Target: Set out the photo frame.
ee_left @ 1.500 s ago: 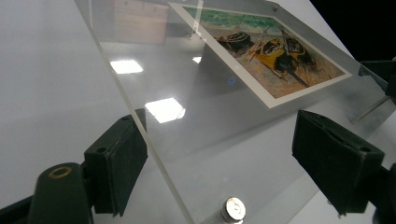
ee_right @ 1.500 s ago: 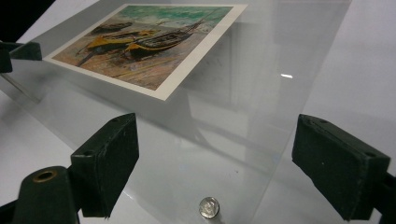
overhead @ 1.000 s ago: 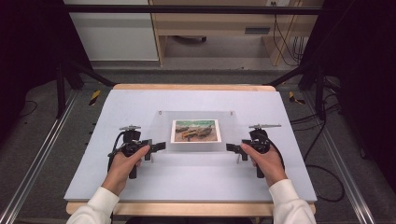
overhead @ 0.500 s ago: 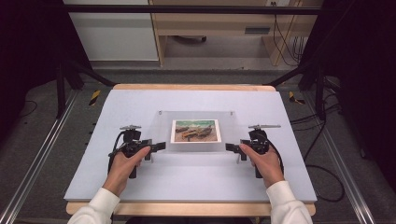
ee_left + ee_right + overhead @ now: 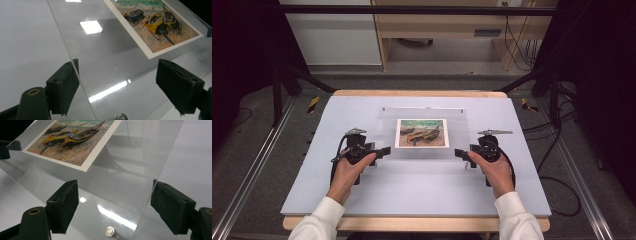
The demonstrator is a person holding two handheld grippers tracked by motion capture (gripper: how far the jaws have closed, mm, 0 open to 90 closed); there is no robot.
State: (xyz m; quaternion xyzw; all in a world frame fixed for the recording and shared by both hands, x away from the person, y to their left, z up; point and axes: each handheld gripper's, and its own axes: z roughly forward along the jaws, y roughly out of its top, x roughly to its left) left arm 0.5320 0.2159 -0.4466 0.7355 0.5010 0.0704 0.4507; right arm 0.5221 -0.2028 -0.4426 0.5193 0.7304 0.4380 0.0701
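since the earlier frames little has been shifted: both hands are found at the same spots beside the clear acrylic sheet (image 5: 424,132), and the sheet with its picture is unmoved on the table. the jaws of the right gripper (image 5: 460,154) have just been closing, with the near right corner of the sheet between them.

the sheet is laid flat near the middle of the pale table top (image 5: 362,195), and a print of beached boats (image 5: 422,133) is seen at its centre, whether on or under the sheet cannot be told. the left gripper (image 5: 383,150) is held level at the sheet's near left corner, the right gripper at its near right corner, each pointed inward toward the other.

in the left gripper view the sheet's edge (image 5: 75,72) is seen running between the two black jaws, close against the left pad (image 5: 63,87), while the right pad (image 5: 178,83) is kept well apart from it; the jaws are spread and nothing is pinched. in the right gripper view the sheet's edge (image 5: 147,202) is met just beside the right pad (image 5: 172,206), the left pad (image 5: 62,205) stands over the sheet's face, and a gap is left; the sheet is not clamped. a small coin (image 5: 110,231) is seen under or on the sheet between those jaws.
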